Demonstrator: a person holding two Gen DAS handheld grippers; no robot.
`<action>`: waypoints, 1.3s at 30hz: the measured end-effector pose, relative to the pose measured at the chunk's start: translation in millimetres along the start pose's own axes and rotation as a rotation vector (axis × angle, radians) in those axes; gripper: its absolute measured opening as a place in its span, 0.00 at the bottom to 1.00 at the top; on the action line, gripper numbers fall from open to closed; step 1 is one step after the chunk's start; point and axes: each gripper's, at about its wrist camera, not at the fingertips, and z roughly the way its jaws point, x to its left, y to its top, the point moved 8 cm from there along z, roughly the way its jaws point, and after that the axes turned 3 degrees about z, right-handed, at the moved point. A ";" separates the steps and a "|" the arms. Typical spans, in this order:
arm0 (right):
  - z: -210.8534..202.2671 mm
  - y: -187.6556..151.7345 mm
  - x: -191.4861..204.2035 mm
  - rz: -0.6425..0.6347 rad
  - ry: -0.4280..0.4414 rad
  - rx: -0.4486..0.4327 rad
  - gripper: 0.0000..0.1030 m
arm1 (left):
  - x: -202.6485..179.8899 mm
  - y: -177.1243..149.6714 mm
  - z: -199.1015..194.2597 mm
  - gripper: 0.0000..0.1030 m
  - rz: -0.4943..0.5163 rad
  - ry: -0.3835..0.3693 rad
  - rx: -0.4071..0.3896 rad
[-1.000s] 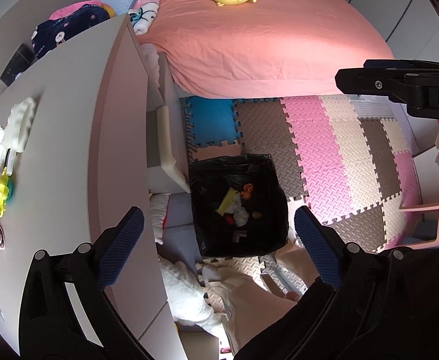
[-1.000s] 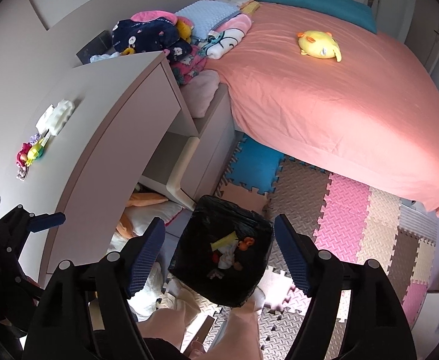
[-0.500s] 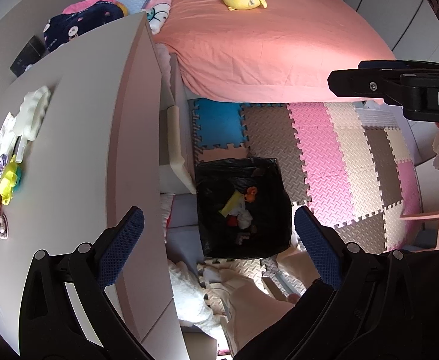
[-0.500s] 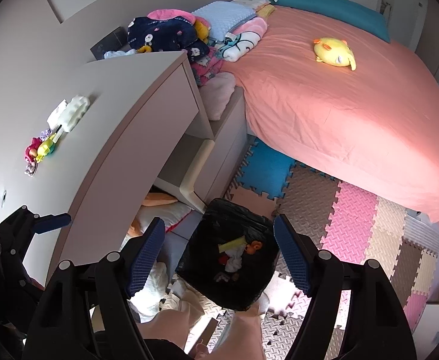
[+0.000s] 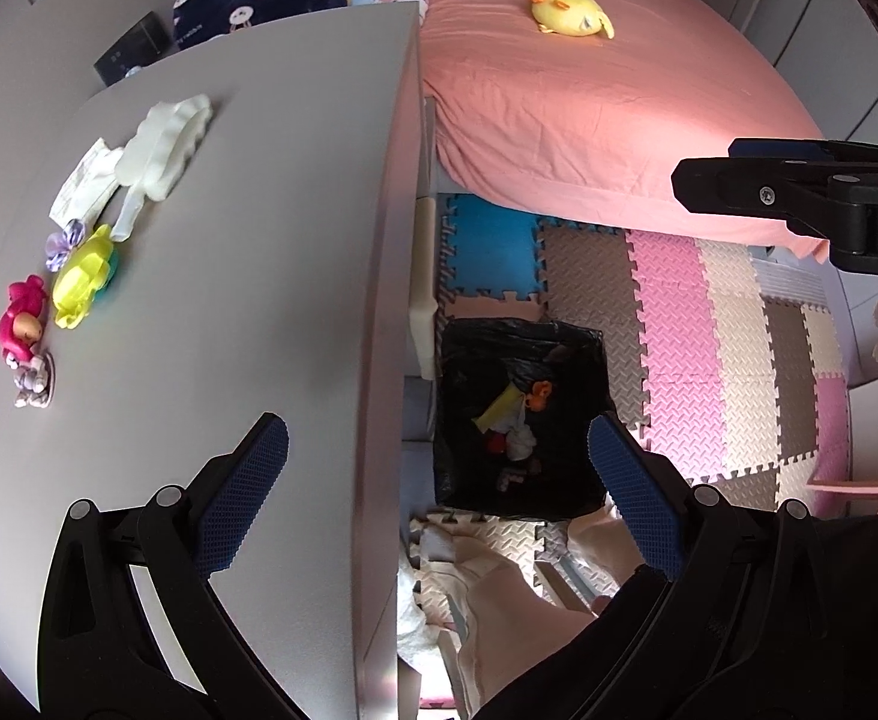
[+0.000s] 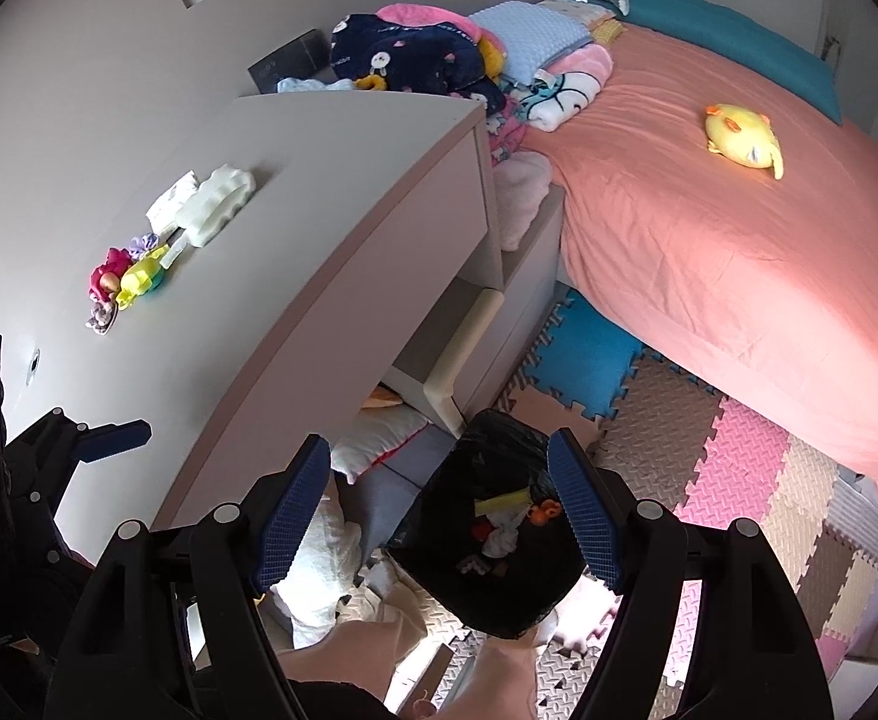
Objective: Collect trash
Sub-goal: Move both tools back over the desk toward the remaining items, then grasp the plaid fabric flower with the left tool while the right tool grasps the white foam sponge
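Both tongs were wide apart and empty. From our left tongs [image 5: 439, 462] we saw the black trash bin [image 5: 520, 414] on the floor, some trash already inside. From our right tongs [image 6: 439, 510], small bits [image 6: 138, 264] waited on the worktop [image 6: 294, 192].

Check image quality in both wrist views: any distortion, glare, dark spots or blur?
Left wrist: strong fisheye bend along the desk edge, black vignette corners, bin interior dim, focus sharp. Right wrist: same bending and vignette, bright daylight patch on the bed, no motion blur.
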 end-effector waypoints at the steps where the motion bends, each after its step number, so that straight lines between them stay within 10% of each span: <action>1: 1.8 1.2 4.1 -0.008 0.004 0.003 0.73 | 4.6 -2.0 -0.7 0.94 -0.010 0.003 0.000; 31: 73.8 58.0 140.7 -0.194 0.039 0.051 0.73 | 163.1 -49.6 -7.2 0.94 -0.397 0.111 -0.028; 39: 93.1 78.2 166.7 -0.169 0.058 0.054 0.73 | 209.2 -52.8 -5.2 0.74 -0.484 0.152 -0.045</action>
